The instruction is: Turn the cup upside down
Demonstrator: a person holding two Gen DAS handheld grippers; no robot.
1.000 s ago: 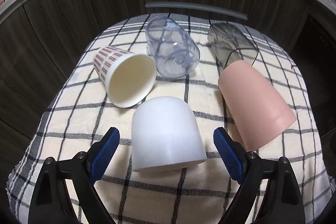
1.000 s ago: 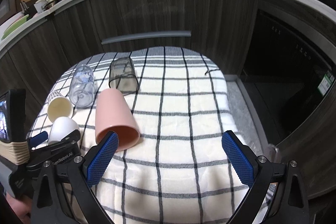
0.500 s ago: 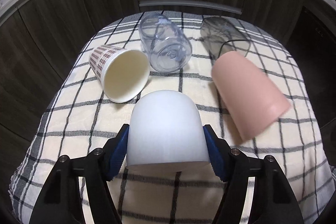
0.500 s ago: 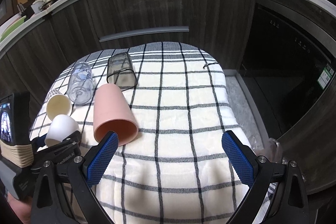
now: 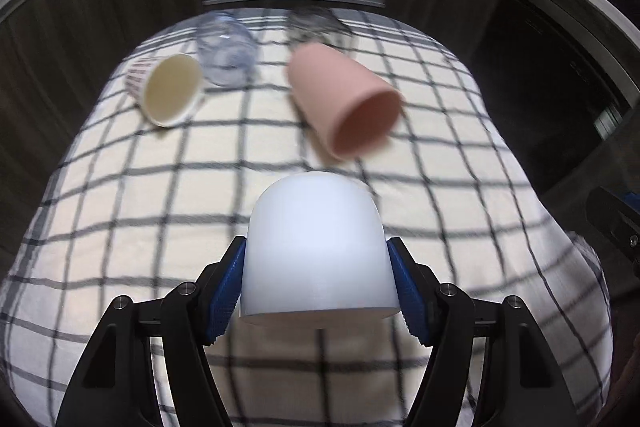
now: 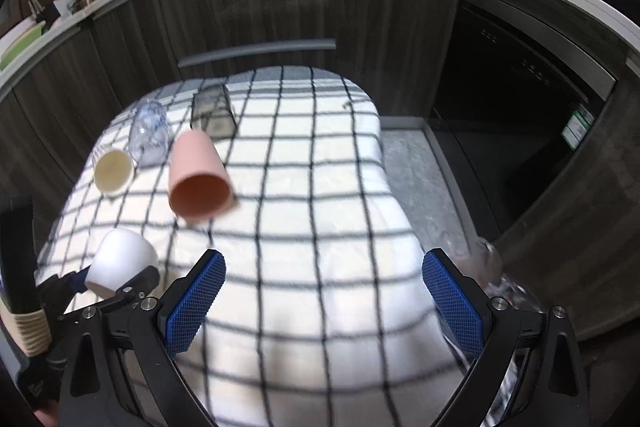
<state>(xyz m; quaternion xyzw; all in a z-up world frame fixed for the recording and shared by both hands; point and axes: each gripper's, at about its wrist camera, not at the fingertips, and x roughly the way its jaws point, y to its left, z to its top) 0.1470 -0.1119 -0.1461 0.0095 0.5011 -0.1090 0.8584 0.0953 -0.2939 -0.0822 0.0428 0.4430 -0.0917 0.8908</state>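
Observation:
My left gripper (image 5: 316, 287) is shut on a white cup (image 5: 318, 247), its blue pads pressed on both sides near the rim, and holds it above the checked cloth with its closed bottom pointing away from me. The cup also shows in the right wrist view (image 6: 120, 261), at the lower left, held in the left gripper. My right gripper (image 6: 324, 301) is open and empty above the cloth's near right part.
On the checked cloth (image 5: 120, 227) lie a pink cup (image 5: 344, 103) on its side, a paper cup (image 5: 170, 93) on its side, a clear plastic cup (image 5: 226, 55) and a dark glass (image 6: 212, 113). Dark cabinets stand behind the table.
My left gripper closed on the white cup, lifted it and moved back and right from the other cups. My right gripper stayed open and rose slightly.

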